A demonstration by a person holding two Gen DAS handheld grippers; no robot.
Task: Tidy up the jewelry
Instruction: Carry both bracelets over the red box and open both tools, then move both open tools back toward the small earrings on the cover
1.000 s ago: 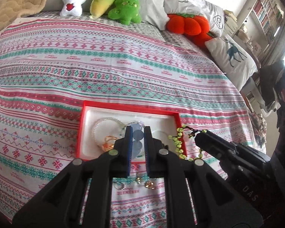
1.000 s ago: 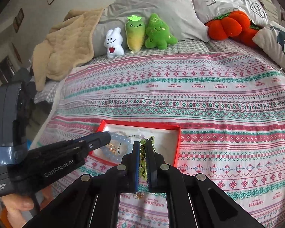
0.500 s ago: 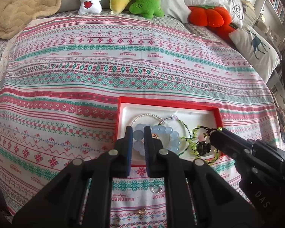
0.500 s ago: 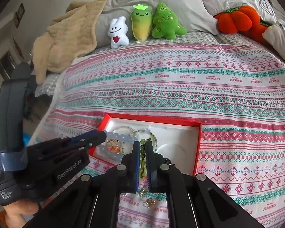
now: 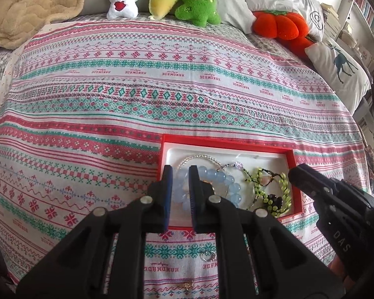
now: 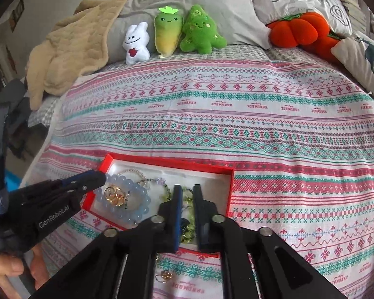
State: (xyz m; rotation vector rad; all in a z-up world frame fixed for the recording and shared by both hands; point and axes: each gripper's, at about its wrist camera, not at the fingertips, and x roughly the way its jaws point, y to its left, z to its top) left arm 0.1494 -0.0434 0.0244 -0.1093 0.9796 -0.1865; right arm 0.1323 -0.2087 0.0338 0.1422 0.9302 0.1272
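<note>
On the patterned bedspread (image 5: 162, 94), at roughly 6 o'clock of both wrist views, sits a red jewelry box (image 5: 227, 141) with a white lining. Inside it, toward 9 o'clock, lies a pale blue bead bracelet (image 6: 140, 191) ringed around several gold rings (image 6: 114, 194). A thin clear-bead bracelet (image 5: 202, 158) lies behind it toward 12 o'clock, and a dark beaded strand with a small purple bead (image 5: 238, 165) lies between the two bracelets. Toward 3 o'clock of the box interior rests a green bead bracelet (image 5: 284, 186), bunched with dark cord.

Left gripper (image 5: 180, 172) hovers over the blue bracelet; its fingers are parted by a narrow gap with beads visible between them, and contact cannot be confirmed. Right gripper (image 6: 185, 191) is positioned over the green bracelet; its fingers are likewise parted slightly, green beads showing in the gap, with no evident clamping.

Outside the box, at 6 o'clock on the bedspread, lie a silver ring (image 5: 208, 256), a small gold piece (image 5: 187, 284), and gold rings (image 6: 165, 276).

At 12 o'clock, against grey pillows (image 6: 212, 2), stand a white plush (image 6: 136, 43), a yellow-green plush (image 6: 167, 31) and a green plush (image 6: 200, 35). An orange pumpkin cushion (image 6: 298, 31) lies at 2 o'clock, a deer-print pillow (image 5: 339, 67) beside it, and a beige blanket (image 6: 69, 52) at 10 o'clock.
</note>
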